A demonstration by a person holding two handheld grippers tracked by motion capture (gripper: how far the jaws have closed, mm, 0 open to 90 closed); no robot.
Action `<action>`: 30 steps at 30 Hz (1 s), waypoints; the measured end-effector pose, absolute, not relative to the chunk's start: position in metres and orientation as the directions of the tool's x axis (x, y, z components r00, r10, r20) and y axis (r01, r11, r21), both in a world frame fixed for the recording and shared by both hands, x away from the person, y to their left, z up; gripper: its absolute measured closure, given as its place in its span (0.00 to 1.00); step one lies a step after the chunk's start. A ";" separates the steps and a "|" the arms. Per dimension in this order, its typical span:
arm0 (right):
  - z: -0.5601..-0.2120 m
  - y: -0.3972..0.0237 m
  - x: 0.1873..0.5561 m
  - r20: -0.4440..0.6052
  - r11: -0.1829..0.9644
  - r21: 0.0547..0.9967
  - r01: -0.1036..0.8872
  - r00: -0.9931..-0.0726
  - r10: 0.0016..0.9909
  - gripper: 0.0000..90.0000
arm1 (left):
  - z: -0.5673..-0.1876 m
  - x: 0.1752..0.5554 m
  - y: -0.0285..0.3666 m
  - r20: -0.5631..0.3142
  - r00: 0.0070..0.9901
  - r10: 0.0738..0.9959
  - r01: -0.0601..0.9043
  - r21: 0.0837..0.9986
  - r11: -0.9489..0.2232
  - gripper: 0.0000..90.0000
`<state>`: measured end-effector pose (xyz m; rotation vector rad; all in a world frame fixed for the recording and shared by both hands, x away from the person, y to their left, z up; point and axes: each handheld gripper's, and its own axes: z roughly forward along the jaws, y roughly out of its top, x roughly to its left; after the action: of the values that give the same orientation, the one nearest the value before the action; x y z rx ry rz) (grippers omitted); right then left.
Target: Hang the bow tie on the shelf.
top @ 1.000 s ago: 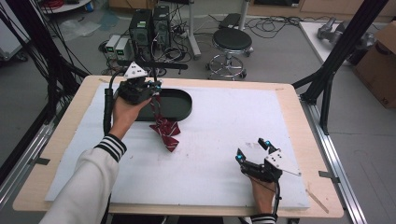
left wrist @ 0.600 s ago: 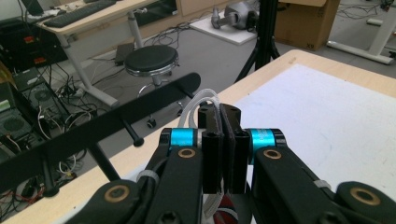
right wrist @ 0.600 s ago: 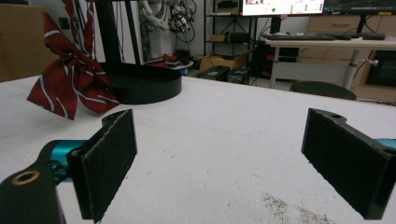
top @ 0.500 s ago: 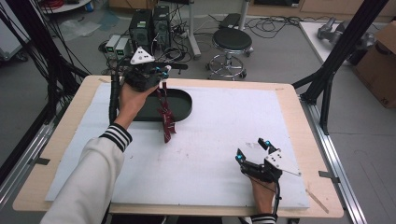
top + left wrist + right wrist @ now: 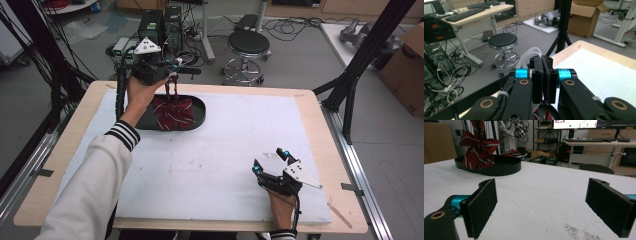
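With the left gripper [image 5: 172, 80] clamped on the red striped bow [image 5: 172, 111] dangling into the black tray [image 5: 199, 117], it should release low; the right gripper [image 5: 272, 162] rests wide apart on the table [image 5: 310, 107].

A robotics lab or research workspace, set up for recording.

The wooden worktop [image 5: 320, 107] carries a white mat [image 5: 240, 145] and stands inside a frame of black struts [image 5: 367, 47], with bundles of black cable [image 5: 30, 55] hanging at the left. Behind it on the grey floor sit computer towers [image 5: 162, 25], loose tangled wires [image 5: 200, 47] and a round black stool [image 5: 248, 42]. A cardboard box [image 5: 407, 70] stands to the right. In the left gripper view, a desk with keyboards [image 5: 466, 12] and drawer cabinets [image 5: 531, 7] show farther off. The right gripper view shows lit monitors [image 5: 575, 123] above a desk and shelving with equipment [image 5: 541, 135].
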<state>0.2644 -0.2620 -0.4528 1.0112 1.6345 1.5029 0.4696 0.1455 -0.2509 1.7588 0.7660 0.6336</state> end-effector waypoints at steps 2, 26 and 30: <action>-0.453 -0.262 0.265 0.019 0.026 0.995 0.092 -0.461 0.887 0.10 | -0.250 0.474 0.146 0.051 0.649 0.759 0.189 0.956 -0.226 0.97; -0.453 -0.262 0.264 0.020 0.025 0.995 0.092 -0.460 0.888 0.10 | -0.256 0.507 0.163 0.036 0.573 0.819 0.235 0.950 -0.206 0.97; -0.453 -0.262 0.264 0.018 0.027 0.996 0.090 -0.460 0.888 0.10 | -0.263 0.508 0.169 0.031 0.554 0.832 0.257 0.944 -0.206 0.97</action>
<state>0.2645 -0.2622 -0.4529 1.0109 1.6319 1.5040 0.5083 0.1691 -0.2634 1.7440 0.9093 0.6866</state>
